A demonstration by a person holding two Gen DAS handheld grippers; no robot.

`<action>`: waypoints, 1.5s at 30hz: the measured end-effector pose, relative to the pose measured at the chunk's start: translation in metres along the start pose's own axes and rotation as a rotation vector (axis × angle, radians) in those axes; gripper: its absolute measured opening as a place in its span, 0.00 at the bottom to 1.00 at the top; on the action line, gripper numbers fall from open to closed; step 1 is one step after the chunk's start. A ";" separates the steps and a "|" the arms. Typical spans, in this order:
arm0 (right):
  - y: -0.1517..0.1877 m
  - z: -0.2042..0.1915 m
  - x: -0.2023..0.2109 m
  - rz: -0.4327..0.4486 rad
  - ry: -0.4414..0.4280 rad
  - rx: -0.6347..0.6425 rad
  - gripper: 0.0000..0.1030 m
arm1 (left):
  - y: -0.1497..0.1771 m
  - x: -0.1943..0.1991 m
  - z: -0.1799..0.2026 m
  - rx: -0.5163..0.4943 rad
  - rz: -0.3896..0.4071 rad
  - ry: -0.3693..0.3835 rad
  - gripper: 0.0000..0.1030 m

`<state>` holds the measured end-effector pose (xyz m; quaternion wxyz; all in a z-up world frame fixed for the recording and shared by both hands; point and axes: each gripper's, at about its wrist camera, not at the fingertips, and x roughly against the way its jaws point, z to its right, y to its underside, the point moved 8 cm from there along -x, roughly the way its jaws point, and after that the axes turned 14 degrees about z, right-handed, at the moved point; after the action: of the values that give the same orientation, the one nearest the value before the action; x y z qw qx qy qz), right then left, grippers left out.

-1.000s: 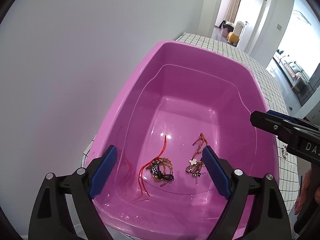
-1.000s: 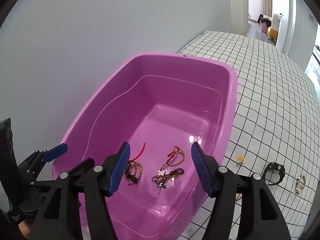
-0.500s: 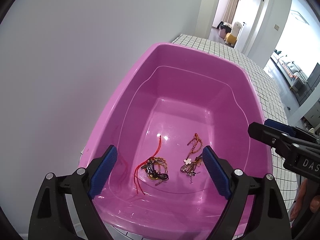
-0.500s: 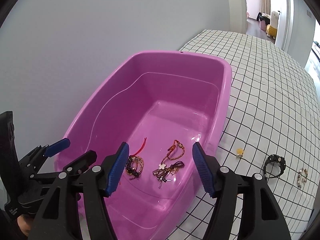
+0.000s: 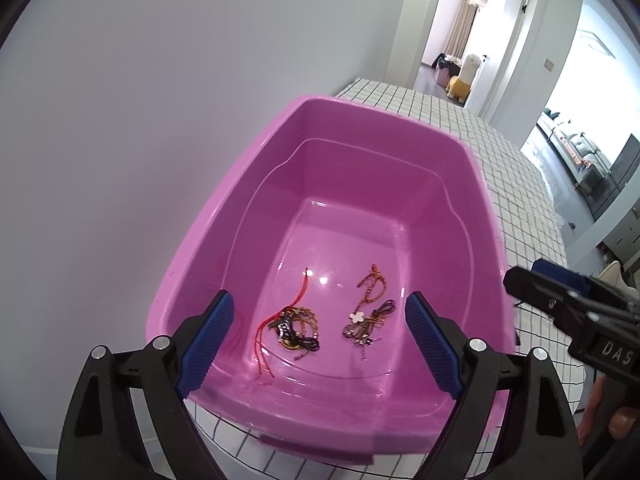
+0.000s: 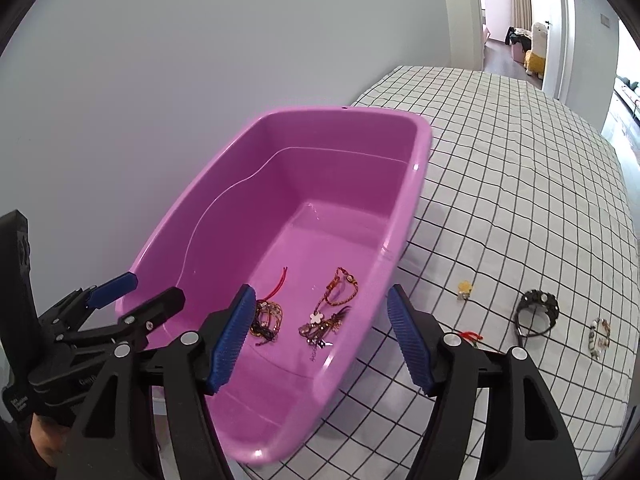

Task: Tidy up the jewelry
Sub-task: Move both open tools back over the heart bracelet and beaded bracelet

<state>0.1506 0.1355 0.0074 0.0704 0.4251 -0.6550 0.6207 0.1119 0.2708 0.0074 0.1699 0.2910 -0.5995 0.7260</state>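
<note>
Both grippers hover over the near end of a pink tub [image 5: 472, 200], fingers spread wide and holding nothing: the left gripper [image 5: 320, 340] and the right gripper [image 6: 320, 336]. Two jewelry tangles lie apart on the tub floor: a red-cord bundle [image 5: 294, 326] and a flower-charm bundle [image 5: 366, 314]. On the checked cloth [image 6: 520, 184] beside the tub lie a yellow charm [image 6: 464, 289], a black watch [image 6: 536, 312], a beaded bracelet [image 6: 599, 338] and a red piece [image 6: 470, 336]

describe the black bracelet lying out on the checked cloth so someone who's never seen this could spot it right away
Start at the pink tub on the checked cloth, then look at the loose pieces to its right. The black bracelet is the chunky dark ring there, between a small yellow charm and a pale beaded bracelet, and the only black piece.
</note>
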 end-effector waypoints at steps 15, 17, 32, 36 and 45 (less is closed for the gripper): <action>0.061 0.097 0.086 0.030 0.053 -0.102 0.65 | 0.024 0.040 0.092 -0.056 0.031 0.031 0.88; 0.073 0.118 0.101 0.031 0.069 -0.123 0.65 | 0.030 0.047 0.111 -0.069 0.034 0.039 0.89; 0.141 0.249 0.174 0.029 0.126 -0.218 0.65 | 0.089 0.070 0.225 -0.099 0.037 0.088 0.93; 0.151 0.269 0.178 0.031 0.107 -0.214 0.65 | 0.103 0.069 0.235 -0.089 0.040 0.045 0.93; 0.157 0.308 0.172 0.043 0.143 -0.238 0.65 | 0.116 0.051 0.248 -0.108 0.029 0.030 0.93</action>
<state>0.0754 -0.2354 -0.0716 0.1534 0.3541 -0.7264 0.5687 0.0577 -0.0007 -0.0226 0.1838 0.2616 -0.6395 0.6992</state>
